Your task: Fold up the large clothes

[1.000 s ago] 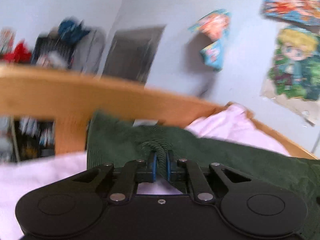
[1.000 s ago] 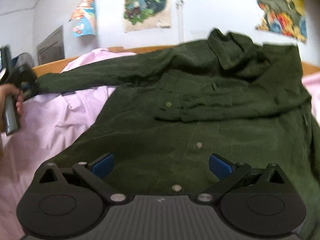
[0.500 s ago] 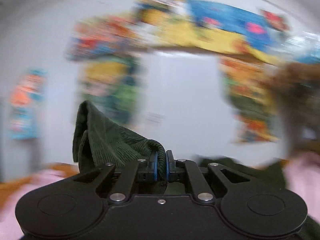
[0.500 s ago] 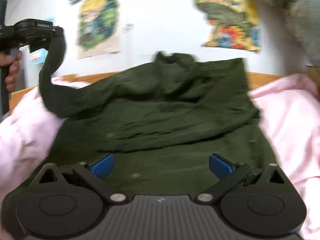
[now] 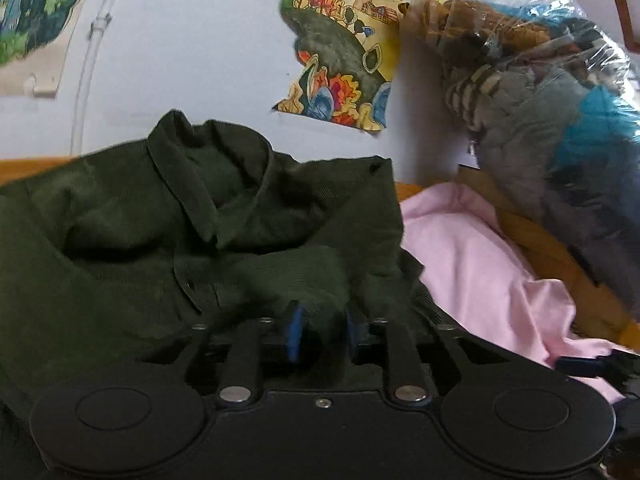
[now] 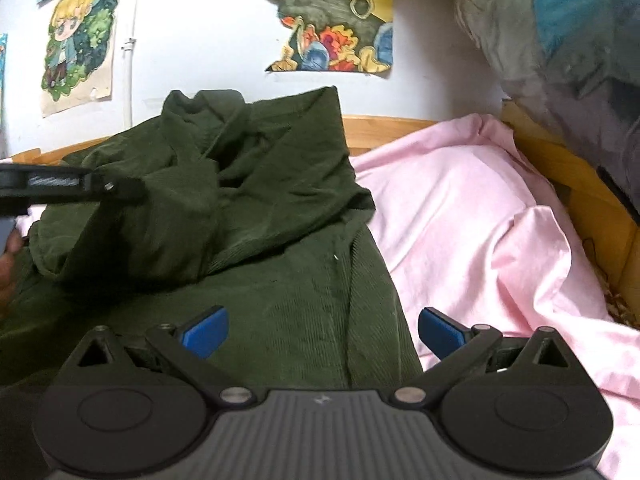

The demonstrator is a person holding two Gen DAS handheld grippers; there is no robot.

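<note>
Early in the fold, judging by the lie of things. Pink sheet (image 6: 472,208) over the bed, wooden frame (image 6: 560,160) along the wall. Green shirt (image 6: 280,288) spread front up on the sheet, collar (image 5: 208,184) toward the wall. One sleeve (image 6: 160,216) brought across the chest and resting there. Body not yet folded; other sleeve's position unclear; hem out of view. Left gripper (image 5: 320,334) at the sleeve end with jaws part way apart, cloth between the blue pads, hard to say whether gripped or let go. Right gripper (image 6: 323,330) spread wide, holding nothing, over the shirt's right edge beside the sheet.
</note>
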